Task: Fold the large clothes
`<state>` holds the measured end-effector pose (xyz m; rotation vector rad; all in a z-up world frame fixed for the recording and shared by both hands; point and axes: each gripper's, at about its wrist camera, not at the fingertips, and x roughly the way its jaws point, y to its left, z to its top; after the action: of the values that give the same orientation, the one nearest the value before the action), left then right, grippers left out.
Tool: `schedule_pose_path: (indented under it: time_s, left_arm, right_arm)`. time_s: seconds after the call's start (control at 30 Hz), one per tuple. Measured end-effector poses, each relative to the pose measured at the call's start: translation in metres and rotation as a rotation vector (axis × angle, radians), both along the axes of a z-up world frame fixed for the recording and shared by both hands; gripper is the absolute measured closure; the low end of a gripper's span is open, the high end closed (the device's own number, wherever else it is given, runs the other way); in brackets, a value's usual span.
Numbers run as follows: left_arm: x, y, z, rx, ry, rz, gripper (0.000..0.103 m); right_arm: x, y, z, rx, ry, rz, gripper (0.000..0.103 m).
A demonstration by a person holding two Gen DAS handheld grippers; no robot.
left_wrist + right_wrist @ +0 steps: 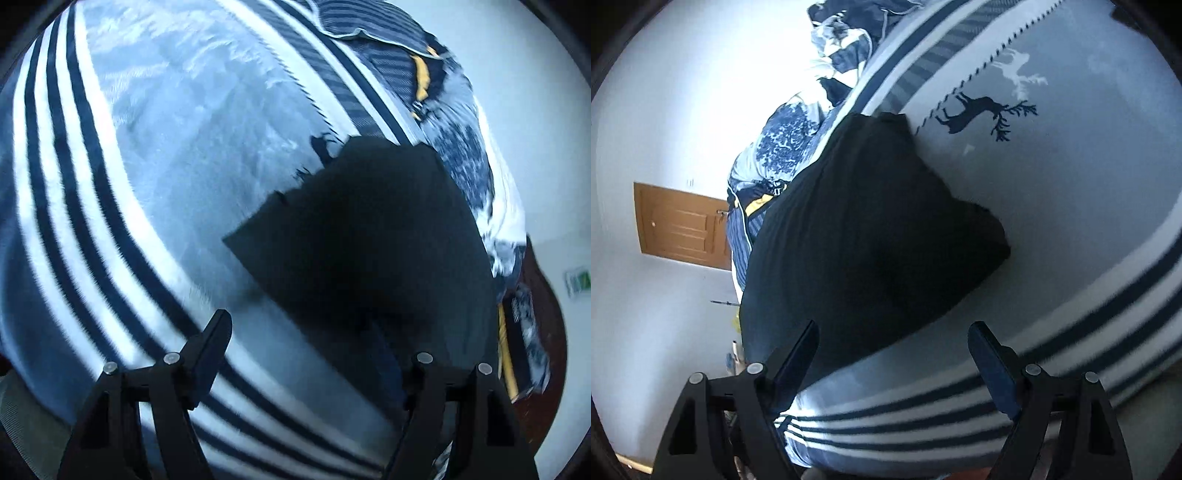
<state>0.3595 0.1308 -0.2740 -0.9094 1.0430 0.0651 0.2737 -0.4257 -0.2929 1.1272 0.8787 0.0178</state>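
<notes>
A dark cloth [871, 229] lies folded on a bed, on top of a gray blanket [1071, 221] with white and blue stripes and two little deer [986, 110] on it. The right claw [894, 354] is open wide, and nothing is between its two fingers. Its left finger [798, 354] sits over the near edge of the dark cloth. The left claw [306, 343] looks open too, but its right finger is hidden in the dark of the cloth [369, 240]. A rumpled blue and white quilt [783, 144] lies past the cloth, and a brown door [679, 225] is in the wall.
</notes>
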Motion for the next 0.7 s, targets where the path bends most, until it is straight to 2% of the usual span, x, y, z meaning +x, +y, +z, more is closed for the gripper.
schedule_pose_path:
  time_s: [0.1, 0.17, 0.23, 0.27, 0.3, 0.33, 0.37, 0.4, 0.43, 0.53, 0.63, 0.7]
  left_arm:
    - [0.018, 0.005, -0.013, -0.038, 0.002, 0.027, 0.028]
    - [0.029, 0.004, -0.016, -0.051, -0.009, 0.024, 0.028]
    - [0.038, 0.002, -0.015, -0.039, -0.029, 0.012, 0.028]
    - [0.043, 0.001, -0.013, -0.022, -0.039, 0.004, 0.039]
    - [0.047, 0.002, -0.012, -0.033, -0.052, -0.013, 0.064]
    - [0.049, 0.001, -0.01, -0.055, -0.06, -0.032, 0.076]
    - [0.047, 0.001, -0.004, -0.059, -0.061, -0.033, 0.091]
    - [0.042, 0.003, 0.004, -0.054, -0.072, -0.023, 0.097]
    - [0.035, 0.007, 0.013, -0.069, -0.098, -0.017, 0.098]
    - [0.01, 0.016, 0.037, -0.078, -0.141, -0.024, 0.099]
    - [-0.028, 0.019, 0.052, -0.032, -0.147, -0.058, 0.099]
    - [-0.051, 0.019, 0.047, 0.001, -0.132, -0.075, 0.099]
  right_arm:
    - [0.02, -0.008, -0.014, 0.022, 0.009, -0.002, 0.018]
    - [0.033, -0.012, -0.022, 0.046, 0.011, 0.002, 0.025]
    - [0.046, -0.016, -0.027, 0.066, 0.009, 0.012, 0.054]
    - [0.053, -0.02, -0.026, 0.07, -0.003, 0.018, 0.057]
    - [0.057, -0.022, -0.025, 0.074, -0.016, 0.021, 0.068]
    - [0.059, -0.024, -0.023, 0.081, -0.024, 0.019, 0.079]
    - [0.06, -0.026, -0.018, 0.083, -0.028, 0.021, 0.083]
    - [0.059, -0.026, -0.012, 0.068, -0.036, 0.025, 0.09]
    - [0.056, -0.025, -0.004, 0.04, -0.04, 0.022, 0.094]
    - [0.038, -0.021, 0.025, -0.015, -0.071, 0.018, 0.097]
    - [0.007, -0.02, 0.054, -0.062, -0.099, 0.006, 0.098]
    - [-0.011, -0.018, 0.062, -0.094, -0.087, 0.017, 0.098]
